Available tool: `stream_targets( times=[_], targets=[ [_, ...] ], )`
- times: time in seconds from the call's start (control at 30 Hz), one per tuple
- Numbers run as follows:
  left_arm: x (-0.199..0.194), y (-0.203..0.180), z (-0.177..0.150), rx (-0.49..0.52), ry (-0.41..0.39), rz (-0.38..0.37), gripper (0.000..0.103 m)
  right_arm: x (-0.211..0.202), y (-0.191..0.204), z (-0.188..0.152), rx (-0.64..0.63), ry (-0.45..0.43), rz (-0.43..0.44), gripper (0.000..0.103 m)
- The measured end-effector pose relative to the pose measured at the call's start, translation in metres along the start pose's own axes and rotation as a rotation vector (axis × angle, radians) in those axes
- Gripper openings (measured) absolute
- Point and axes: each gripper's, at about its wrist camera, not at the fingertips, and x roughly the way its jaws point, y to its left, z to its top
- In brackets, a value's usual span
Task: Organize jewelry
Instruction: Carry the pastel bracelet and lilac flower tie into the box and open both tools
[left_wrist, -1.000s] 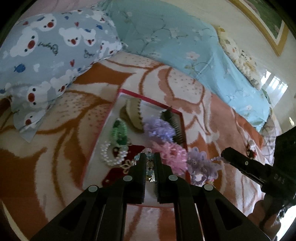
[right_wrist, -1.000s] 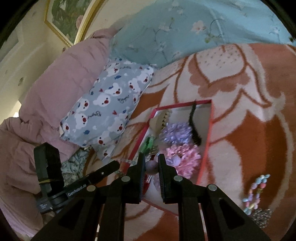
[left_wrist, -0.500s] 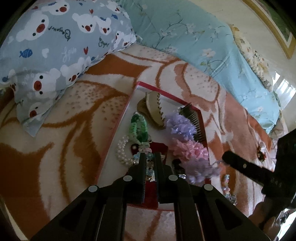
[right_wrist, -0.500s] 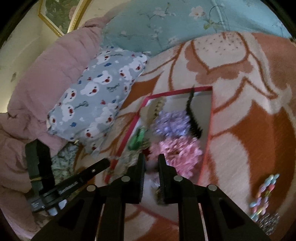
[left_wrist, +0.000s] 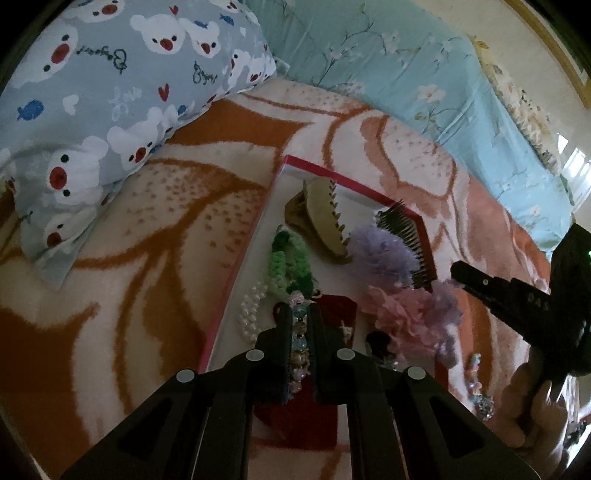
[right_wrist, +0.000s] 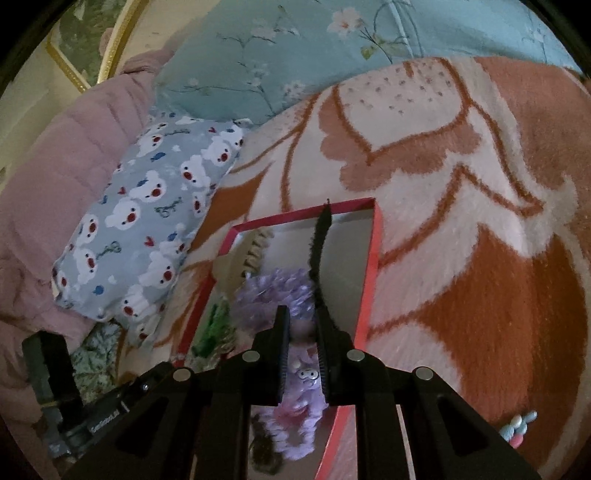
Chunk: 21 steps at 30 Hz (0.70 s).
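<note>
Since 1 second ago, both grippers are drifting forward over the red-rimmed tray (left_wrist: 236, 280), and the purple scrunchie that lay at the tray's near edge is now sitting between the right gripper's (right_wrist: 302, 354) fingers. Its jaws are pinching that purple scrunchie (right_wrist: 301, 380) above the tray's near right side. The left gripper (left_wrist: 299, 332) is pinching a beaded bracelet (left_wrist: 300, 343) over the dark red pouch (left_wrist: 338, 310), beside the pearl bracelet (left_wrist: 251, 306) and green scrunchie (left_wrist: 288, 258). Placing seems to be the step in hand; next, each piece likely needs lowering into a free spot, clear of the comb (left_wrist: 406, 236) and claw clip (left_wrist: 325, 218), before release.
</note>
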Motion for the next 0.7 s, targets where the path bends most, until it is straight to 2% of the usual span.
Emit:
stream_targets(
  times=[0.27, 0.7],
  targets=[
    [0.024, 0.006, 0.000, -0.012, 0.035, 0.022, 0.007, 0.021, -0.004, -0.003, 0.001, 0.027, 0.008, 0.014],
    [0.028, 0.007, -0.004, -0.017, 0.048, 0.028, 0.007, 0.025, -0.004, -0.010, 0.000, 0.039, 0.006, 0.018]
  ],
)
